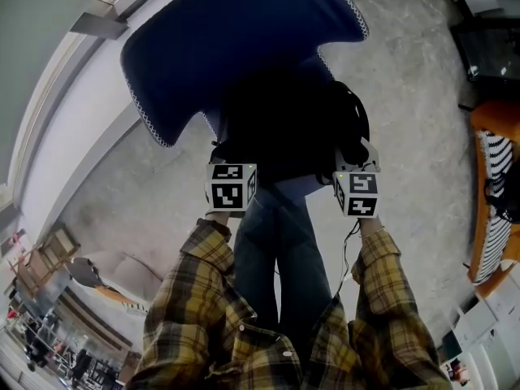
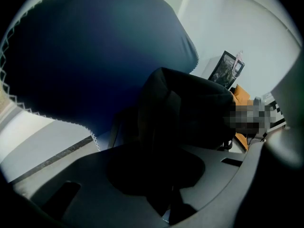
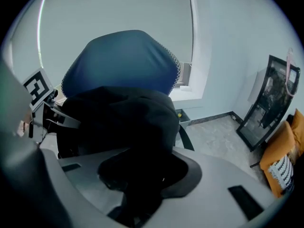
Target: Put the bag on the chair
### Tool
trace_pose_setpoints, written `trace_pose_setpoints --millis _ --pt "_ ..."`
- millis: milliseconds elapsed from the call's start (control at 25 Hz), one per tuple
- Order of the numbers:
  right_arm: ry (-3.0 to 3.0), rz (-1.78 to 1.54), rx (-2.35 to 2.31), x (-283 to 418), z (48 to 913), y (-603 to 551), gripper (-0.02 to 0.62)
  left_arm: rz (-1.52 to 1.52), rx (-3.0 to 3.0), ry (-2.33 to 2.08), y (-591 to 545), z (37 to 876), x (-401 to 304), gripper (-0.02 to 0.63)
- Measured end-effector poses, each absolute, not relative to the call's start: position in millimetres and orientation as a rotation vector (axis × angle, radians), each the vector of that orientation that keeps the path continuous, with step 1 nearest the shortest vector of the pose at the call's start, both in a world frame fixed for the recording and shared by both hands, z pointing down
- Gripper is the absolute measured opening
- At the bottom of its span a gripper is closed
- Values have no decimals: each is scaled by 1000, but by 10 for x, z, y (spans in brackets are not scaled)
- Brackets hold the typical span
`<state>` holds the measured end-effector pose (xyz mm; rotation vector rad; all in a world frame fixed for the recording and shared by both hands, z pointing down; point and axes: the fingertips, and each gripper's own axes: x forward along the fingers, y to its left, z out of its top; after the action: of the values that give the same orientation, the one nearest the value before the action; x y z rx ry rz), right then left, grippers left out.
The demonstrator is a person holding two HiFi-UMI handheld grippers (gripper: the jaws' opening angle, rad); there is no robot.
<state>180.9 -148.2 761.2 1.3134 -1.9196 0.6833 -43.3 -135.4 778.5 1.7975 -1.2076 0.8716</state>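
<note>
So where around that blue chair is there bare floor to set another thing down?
Bare grey floor lies between the blue chair and the white wall, and again between the chair and the orange seat. The chair itself is crowded: the black bag covers its seat.

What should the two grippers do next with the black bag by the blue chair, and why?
Probably open both fully and let go. The bag is low against the chair, in front of its blue back, and its black fabric fills the gap in the left gripper and the right gripper. How tightly they pinch is too dark to tell.
</note>
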Motion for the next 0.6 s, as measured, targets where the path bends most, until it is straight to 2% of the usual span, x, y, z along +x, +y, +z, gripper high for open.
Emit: trace_pose_setpoints --millis 240,600 --pt "-1905 754 1288 1833 7762 -1422 138 860 1744 -1193 -1288 7886 -500 153" --pt "-1872 812 1284 1802 7813 -1412 160 891 1755 -1201 -1287 7885 -535 170"
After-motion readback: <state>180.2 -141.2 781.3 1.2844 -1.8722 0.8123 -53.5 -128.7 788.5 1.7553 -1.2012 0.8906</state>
